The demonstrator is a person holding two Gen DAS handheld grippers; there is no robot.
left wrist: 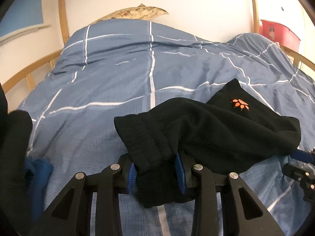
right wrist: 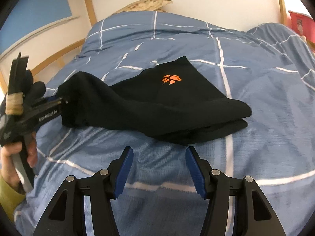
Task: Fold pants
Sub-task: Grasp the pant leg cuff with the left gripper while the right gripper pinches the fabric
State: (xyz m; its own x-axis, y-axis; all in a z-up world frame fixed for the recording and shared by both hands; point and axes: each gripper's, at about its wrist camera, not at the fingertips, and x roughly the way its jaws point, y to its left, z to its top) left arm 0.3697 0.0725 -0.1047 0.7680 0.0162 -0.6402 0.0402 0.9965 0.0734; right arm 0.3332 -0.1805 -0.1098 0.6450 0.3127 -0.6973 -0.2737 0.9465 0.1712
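Left tongs (left wrist: 157,169) pinch the black pants (right wrist: 157,106) at the elastic cuff, seemingly; right tongs (right wrist: 159,165) gape empty. Soft, limp fleece on the bed (right wrist: 256,78); grab doubled edges.

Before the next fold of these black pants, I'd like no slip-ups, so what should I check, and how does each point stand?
1. Left claw shut on the pants: ok.
2. Right claw open, holding nothing: ok.
3. Right claw short of the pants' near edge, not touching: ok.
4. Pants' right end resting on the duvet: ok.
5. Layers squared up: not ok, edges uneven.
6. Grip depth on cloth: cannot tell.
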